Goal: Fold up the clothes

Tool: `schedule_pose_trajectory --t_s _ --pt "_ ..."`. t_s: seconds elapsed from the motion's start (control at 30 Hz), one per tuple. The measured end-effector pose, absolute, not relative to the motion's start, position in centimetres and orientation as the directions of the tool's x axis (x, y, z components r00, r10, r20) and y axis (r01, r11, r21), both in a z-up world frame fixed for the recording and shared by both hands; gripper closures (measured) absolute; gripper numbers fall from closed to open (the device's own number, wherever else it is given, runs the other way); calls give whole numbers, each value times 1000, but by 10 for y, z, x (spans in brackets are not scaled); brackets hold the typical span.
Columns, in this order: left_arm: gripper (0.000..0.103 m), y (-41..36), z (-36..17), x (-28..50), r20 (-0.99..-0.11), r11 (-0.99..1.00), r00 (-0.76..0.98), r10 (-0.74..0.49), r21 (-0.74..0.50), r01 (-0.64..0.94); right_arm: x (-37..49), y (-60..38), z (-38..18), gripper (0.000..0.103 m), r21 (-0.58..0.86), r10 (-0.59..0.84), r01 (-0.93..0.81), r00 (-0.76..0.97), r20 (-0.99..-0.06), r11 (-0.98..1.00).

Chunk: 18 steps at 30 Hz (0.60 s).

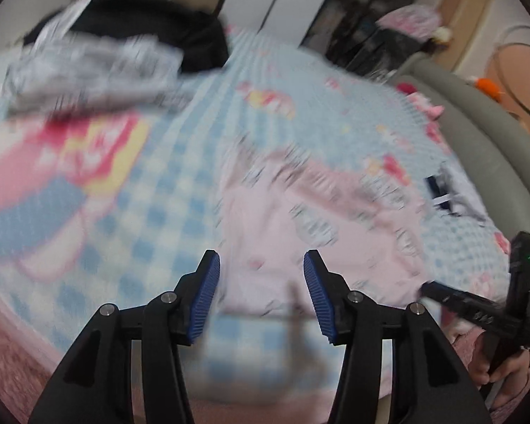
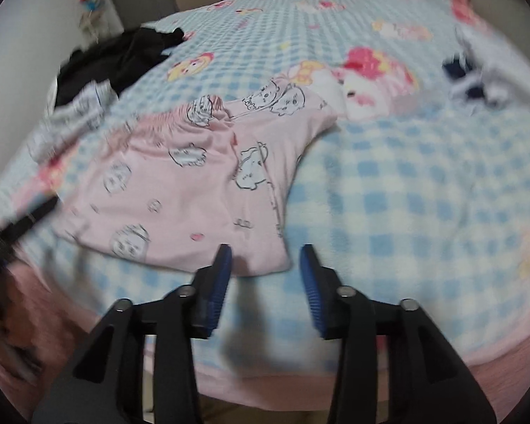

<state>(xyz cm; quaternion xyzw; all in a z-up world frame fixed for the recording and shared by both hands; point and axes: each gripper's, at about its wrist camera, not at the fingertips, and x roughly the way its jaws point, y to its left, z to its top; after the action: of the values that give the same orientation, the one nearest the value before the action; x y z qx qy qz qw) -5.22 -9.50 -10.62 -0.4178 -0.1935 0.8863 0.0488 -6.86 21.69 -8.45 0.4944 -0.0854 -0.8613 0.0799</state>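
A pink garment with cartoon prints (image 2: pixel 194 190) lies spread on the blue checked blanket (image 2: pixel 406 190) of a bed. My right gripper (image 2: pixel 265 258) is open and empty, hovering just over the garment's near right corner. In the blurred left wrist view the same pink garment (image 1: pixel 300 219) lies ahead, and my left gripper (image 1: pixel 261 265) is open and empty above its near edge. The right gripper's body (image 1: pixel 477 304) shows at the right edge of that view, held in a hand.
A grey-and-white patterned garment (image 1: pixel 88 70) and a black garment (image 1: pixel 166 31) lie at the far left of the bed. A grey-and-navy garment (image 2: pixel 484 74) lies at the far right. A grey padded bed edge (image 1: pixel 477 130) runs along the right.
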Motion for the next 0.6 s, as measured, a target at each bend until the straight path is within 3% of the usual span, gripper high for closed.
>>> schedule_pose_trajectory --t_s 0.1,0.17,0.23,0.3,0.33,0.4,0.43,0.5,0.57,0.6 --pt "51 -92 -117 -52 -761 -923 -601 244 -372 97 -72 211 -92 60 230 -226 53 -486 -844 -972" --pt "50 -86 -122 -54 -782 -938 -584 219 -334 95 -76 206 -100 49 230 -234 66 -474 -849 -971" --pt "52 -85 -125 -57 -786 -936 -580 215 -335 106 -81 203 -108 47 231 -235 66 -464 -854 -971" --pt "68 -83 -121 -56 -770 -938 -600 215 -334 93 -81 201 -108 54 223 -230 70 -469 -853 -972" --pt "74 -83 -119 -54 -765 -940 -607 214 -331 87 -80 200 -106 65 220 -228 74 -473 -851 -973" --pt "80 -82 -115 -52 -755 -943 -621 211 -325 75 -77 202 -100 77 220 -231 80 -483 -845 -972" --pt "80 -82 -113 -51 -749 -944 -628 211 -324 70 -75 204 -97 84 236 -244 78 -490 -837 -969" --pt "79 -92 -115 -54 -742 -917 -624 246 -387 99 -73 211 -93 87 288 -281 66 -504 -817 -955" --pt "64 -102 -120 -57 -739 -888 -615 275 -440 131 -75 214 -95 84 322 -307 58 -497 -811 -945" --pt "62 -107 -125 -59 -740 -874 -608 287 -462 150 -77 215 -98 82 332 -315 55 -491 -812 -942"
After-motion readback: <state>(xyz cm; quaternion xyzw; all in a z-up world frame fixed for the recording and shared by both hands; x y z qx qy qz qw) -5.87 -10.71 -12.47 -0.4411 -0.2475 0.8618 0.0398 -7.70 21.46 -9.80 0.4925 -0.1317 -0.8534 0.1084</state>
